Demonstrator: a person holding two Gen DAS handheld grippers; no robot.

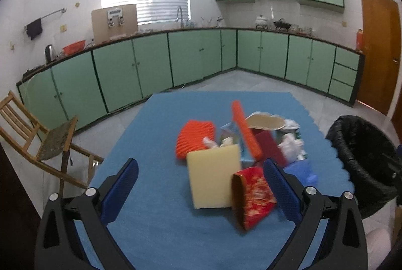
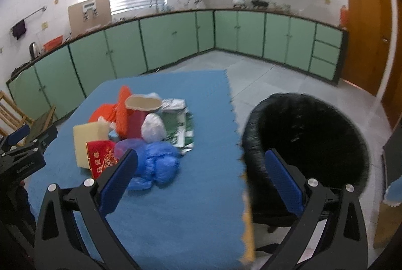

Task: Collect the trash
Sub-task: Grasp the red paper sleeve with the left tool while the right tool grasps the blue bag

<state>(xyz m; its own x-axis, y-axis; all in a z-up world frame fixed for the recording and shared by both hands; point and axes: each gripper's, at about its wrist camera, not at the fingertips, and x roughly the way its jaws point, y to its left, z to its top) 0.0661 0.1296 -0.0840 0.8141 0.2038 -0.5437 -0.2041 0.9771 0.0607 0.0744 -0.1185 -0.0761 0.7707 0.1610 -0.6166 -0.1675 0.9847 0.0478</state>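
While one heap of trash [image 1: 241, 144] sits mid-way on the blue mat [image 1: 155, 219], two grippers hang above it, both spread wide and holding nothing. The left gripper [image 1: 201, 190] points level at a red packet [image 1: 253, 197] with gold characters, too blurred to read, touching one pale sponge block [image 1: 213, 177]. The right gripper [image 2: 201, 180] straddles the mat's edge beside one black-lined bin [image 2: 306, 144].
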